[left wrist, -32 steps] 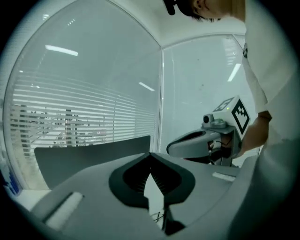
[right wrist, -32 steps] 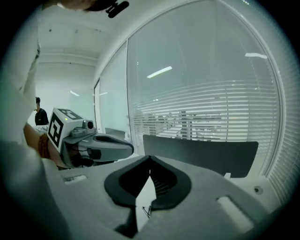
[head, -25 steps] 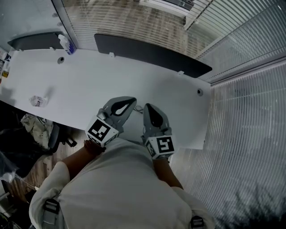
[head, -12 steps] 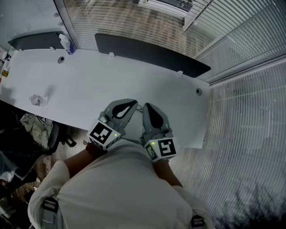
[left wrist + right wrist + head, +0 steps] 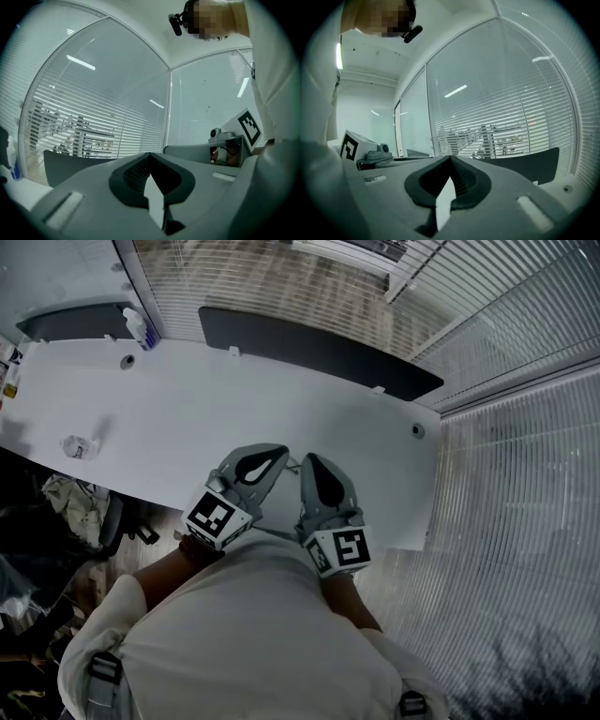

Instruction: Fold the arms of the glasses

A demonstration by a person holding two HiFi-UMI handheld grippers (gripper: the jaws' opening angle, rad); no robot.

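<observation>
Only a thin dark bit of the glasses (image 5: pixel 293 464) shows. It lies on the white surface (image 5: pixel 187 409), near the edge close to the person, right between the tips of the two tools. It is too small to tell which way the glasses point, which way their long side runs, or if the arms are folded. The left tool (image 5: pixel 278 455) and the right tool (image 5: pixel 309 463) sit side by side, with their tips close together. In the left gripper view, the left tool (image 5: pixel 150 154) is clenched, its two jaws meet at the tip, and nothing can be seen between them. In the right gripper view, the right tool (image 5: pixel 450 157) looks the same: jaws together, nothing seen between them. Both tools lie about level over the surface. A small bottle (image 5: pixel 138 331) stands at the far left corner of the surface, and what is in it cannot be seen. A crumpled white thing (image 5: pixel 80 449) lies near the left edge. A long dark panel (image 5: pixel 319 352) runs along the far side, with window blinds (image 5: pixel 281 287) behind it.
</observation>
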